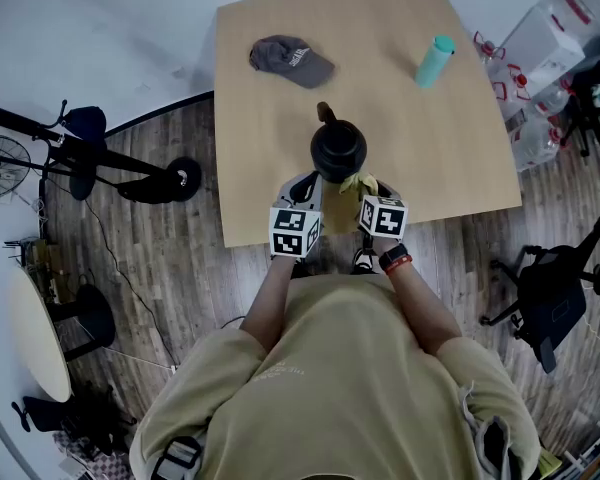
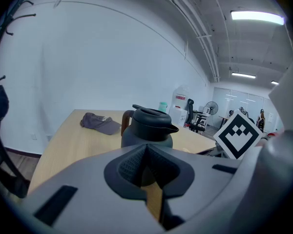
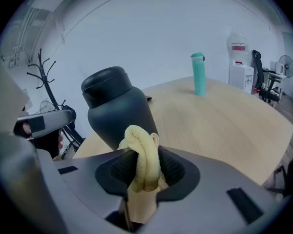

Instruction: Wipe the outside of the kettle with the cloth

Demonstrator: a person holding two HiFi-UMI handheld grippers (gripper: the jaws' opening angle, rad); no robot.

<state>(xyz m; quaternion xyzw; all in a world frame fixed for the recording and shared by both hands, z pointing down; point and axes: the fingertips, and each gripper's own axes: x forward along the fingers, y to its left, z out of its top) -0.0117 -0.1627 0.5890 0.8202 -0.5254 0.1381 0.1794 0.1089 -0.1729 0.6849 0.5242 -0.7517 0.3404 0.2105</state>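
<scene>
Left gripper [image 2: 146,154]: jaws together, nothing between them. Right gripper [image 3: 144,165]: jaws clamped on the yellow cloth [image 3: 142,156], which bunches above them. Both sit at the near edge of the table [image 1: 440,148]. The dark kettle [image 1: 338,148] stands upright just beyond them, the cloth just beside its near-right side. A grey cap [image 1: 290,60] lies far left and a teal bottle [image 1: 434,60] far right.

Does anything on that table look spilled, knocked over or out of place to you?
Nothing is spilled or tipped: the kettle and the teal bottle both stand upright. The only stray item is a grey cap lying near the far left corner of the table, unrelated to kettle wiping.
</scene>
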